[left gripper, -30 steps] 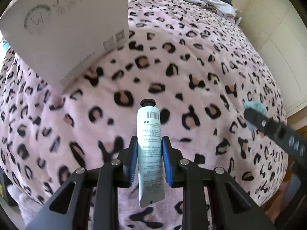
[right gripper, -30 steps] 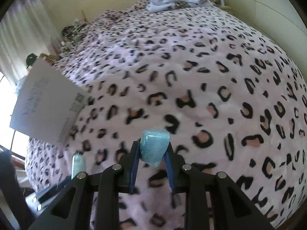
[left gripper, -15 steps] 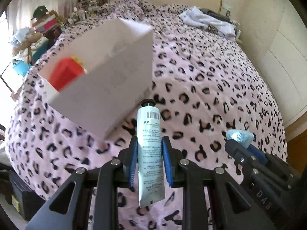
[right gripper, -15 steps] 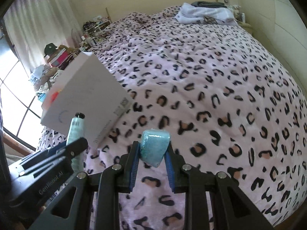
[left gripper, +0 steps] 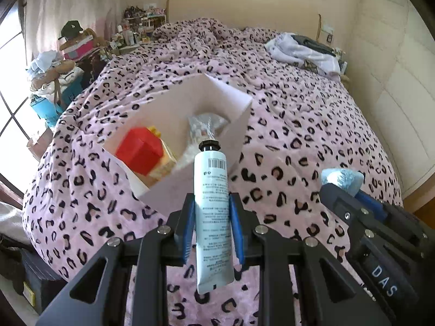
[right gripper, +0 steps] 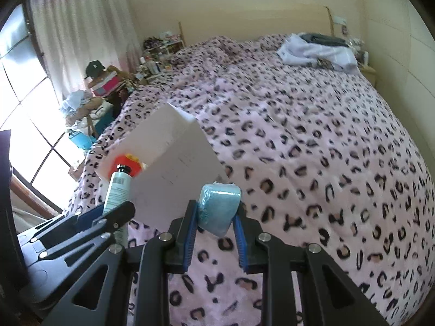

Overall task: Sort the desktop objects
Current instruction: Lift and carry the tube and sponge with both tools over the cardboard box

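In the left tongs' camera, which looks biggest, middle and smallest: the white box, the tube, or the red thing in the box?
As they look in the left wrist view:
1. White box, biggest.
2. Tube, though it is nearest the camera, which enlarges it.
3. Red thing, smallest, partly hidden by the box wall.

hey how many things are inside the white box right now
3 that I can make out in the white box: a red block at its left, a yellowish pack beside it, a clear bag behind. More may be hidden.
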Demonstrator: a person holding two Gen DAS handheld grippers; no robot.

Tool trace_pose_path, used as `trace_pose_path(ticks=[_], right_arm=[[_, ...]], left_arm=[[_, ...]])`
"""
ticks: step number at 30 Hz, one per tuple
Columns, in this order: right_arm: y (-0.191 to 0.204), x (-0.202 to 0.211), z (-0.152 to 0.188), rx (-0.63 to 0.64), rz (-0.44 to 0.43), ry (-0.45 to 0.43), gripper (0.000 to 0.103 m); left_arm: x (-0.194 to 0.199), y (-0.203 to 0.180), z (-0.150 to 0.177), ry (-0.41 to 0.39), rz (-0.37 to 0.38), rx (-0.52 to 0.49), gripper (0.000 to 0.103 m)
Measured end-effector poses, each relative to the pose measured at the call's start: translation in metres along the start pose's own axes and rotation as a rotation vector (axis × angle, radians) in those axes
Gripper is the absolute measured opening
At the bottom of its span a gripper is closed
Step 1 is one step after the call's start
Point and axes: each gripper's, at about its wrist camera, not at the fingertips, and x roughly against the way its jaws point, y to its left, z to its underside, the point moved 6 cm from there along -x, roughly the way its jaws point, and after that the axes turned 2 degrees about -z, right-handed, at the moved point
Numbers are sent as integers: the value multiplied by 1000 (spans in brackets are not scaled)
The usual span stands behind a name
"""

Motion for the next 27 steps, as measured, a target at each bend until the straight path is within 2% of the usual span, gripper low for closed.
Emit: trace_pose_path(ticks=[10,19,27], right_arm=[[43,-15,-35,43,-64,-16,26],[65,-36,-54,65,-89,2,26],[85,-56,-77,87,-104,16,26]], left_arm=[[12,32,-27,-29,-7,26,25],[-1,50,-40,-12,0,54,25],[-9,62,-64,-9,5,67,25]])
